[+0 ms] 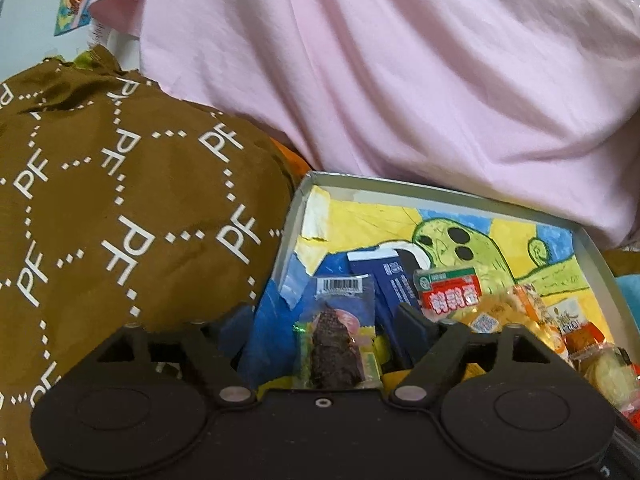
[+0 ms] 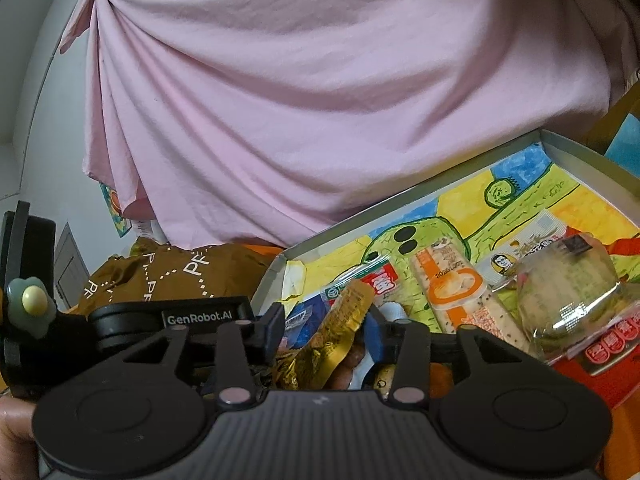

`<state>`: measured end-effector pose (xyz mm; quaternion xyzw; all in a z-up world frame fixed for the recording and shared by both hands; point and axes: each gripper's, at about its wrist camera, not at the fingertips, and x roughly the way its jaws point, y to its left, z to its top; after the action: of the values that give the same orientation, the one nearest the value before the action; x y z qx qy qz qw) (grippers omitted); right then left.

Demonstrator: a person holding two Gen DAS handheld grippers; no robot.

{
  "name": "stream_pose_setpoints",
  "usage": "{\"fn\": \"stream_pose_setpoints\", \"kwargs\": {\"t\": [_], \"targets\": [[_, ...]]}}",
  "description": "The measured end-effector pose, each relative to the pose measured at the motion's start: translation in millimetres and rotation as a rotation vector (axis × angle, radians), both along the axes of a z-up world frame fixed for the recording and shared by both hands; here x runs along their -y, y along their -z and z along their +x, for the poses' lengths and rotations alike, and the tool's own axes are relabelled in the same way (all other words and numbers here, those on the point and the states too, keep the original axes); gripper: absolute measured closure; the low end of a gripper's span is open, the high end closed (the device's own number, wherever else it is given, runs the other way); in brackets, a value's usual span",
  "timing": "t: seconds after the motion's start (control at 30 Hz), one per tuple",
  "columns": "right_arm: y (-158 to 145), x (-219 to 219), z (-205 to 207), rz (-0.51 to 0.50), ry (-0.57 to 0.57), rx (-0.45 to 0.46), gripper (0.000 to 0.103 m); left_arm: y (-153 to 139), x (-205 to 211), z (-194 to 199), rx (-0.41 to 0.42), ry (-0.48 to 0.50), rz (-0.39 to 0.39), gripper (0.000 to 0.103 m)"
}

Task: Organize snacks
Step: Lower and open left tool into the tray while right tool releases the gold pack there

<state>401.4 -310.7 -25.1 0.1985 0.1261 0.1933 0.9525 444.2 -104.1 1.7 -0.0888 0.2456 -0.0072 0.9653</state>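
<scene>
Both your claws are spread over the snack tray [image 1: 592, 248]: the left claw [image 1: 320, 320] straddles a dark jerky pack [image 1: 334, 344], the right claw [image 2: 328, 320] a gold pouch [image 2: 340, 328], and either could slip if you lift before pinching.

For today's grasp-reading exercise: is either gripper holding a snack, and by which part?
Neither seems to grip. The left gripper stands open around the jerky packet, gaps both sides; the gold-wrapped snack lies loose between the right gripper's parted fingers.
</scene>
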Motion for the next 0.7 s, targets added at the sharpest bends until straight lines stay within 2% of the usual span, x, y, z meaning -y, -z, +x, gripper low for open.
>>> {"fn": "stream_pose_setpoints", "kwargs": {"t": [0.33,0.47,0.7], "targets": [[-4.6,-0.6,-3.2,-0.035,0.017,0.026,0.034,-7.0,-10.2,-6.3,0.034,-0.073,-0.021,0.005],[-11.2,-0.4,-8.3,-0.065,0.036,0.038,0.020,-10.3,-14.9,-12.7,0.037,-0.102,-0.025,0.002],[-24.3,0.7,-23.3,-0.148,0.088,0.058,0.008,-23.5,-23.8,-29.7,0.060,-0.139,-0.025,0.001]]}}
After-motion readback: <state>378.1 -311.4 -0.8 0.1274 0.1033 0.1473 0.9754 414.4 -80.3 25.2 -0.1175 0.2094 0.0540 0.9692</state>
